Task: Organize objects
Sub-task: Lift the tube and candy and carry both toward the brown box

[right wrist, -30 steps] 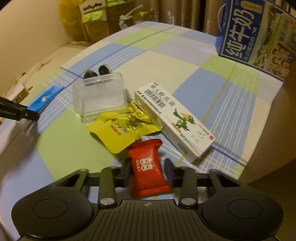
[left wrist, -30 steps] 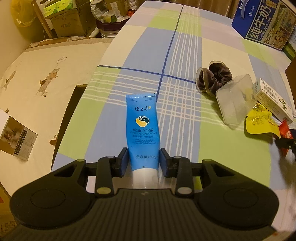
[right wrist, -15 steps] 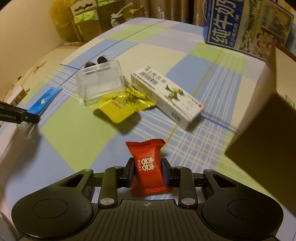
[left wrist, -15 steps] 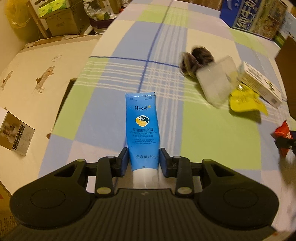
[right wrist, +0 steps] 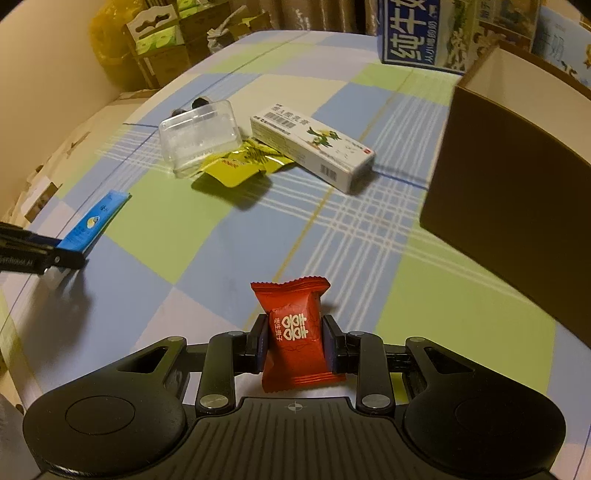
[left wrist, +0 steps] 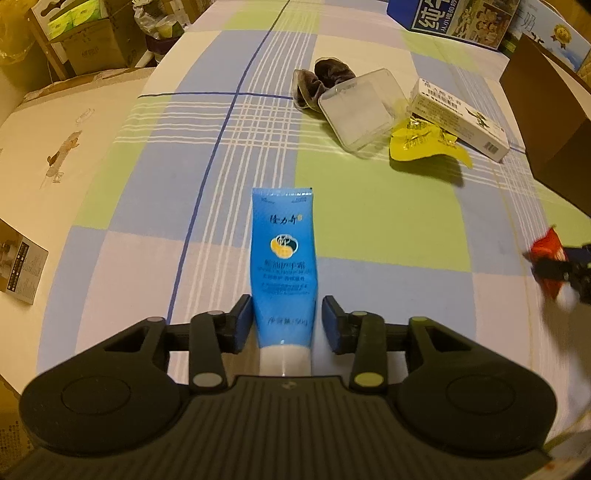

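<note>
Dim warm yellow light; soft shadows; fisheye-bent edges; right edge motion-blurred.

The blue tube (left wrist: 283, 266) carries the brand characters 隆力奇 above a round emblem, with "50g" legible near its white cap; the lines between are blurred. The red candy wrapper (right wrist: 294, 334) bears a white 囍 double-happiness sign. The large blue carton (right wrist: 413, 31) shows big white characters, 纯牛 clearest. The white box (right wrist: 312, 147) has barcodes and a green bird picture; its characters are too small to read.
</note>
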{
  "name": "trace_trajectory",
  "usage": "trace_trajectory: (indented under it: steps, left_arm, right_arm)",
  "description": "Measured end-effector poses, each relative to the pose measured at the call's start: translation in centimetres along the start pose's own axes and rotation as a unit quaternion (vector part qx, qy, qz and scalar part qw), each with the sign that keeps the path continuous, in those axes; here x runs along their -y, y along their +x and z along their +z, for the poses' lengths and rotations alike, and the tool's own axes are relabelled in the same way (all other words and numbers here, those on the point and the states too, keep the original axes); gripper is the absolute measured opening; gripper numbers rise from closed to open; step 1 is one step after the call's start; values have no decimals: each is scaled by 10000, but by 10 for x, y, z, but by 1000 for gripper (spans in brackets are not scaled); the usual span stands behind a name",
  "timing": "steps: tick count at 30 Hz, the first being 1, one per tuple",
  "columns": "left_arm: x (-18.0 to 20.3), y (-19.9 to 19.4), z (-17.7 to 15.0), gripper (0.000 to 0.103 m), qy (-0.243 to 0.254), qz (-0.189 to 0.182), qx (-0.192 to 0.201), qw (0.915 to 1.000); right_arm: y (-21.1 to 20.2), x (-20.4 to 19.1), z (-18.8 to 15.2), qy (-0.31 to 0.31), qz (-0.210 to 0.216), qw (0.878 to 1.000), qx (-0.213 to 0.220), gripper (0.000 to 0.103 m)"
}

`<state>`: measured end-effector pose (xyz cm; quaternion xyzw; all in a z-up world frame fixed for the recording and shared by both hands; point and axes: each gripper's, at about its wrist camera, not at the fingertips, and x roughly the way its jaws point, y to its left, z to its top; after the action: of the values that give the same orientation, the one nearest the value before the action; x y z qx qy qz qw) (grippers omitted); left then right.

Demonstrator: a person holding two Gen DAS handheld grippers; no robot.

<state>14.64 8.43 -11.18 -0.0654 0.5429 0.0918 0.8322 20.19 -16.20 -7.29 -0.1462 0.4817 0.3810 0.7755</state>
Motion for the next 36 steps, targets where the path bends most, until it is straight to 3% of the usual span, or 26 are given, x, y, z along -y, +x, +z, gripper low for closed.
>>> trace_trajectory:
  steps: [22, 36]
  left_arm:
    - [26, -7, 7, 33, 120, 335, 47, 9994]
    - [58, -45, 19, 33, 268, 181, 534, 9981]
  right_arm:
    - [-36, 33, -22, 378, -72, 9991, 194, 27]
    - [-75, 45, -19, 581, 173, 9959, 675, 26]
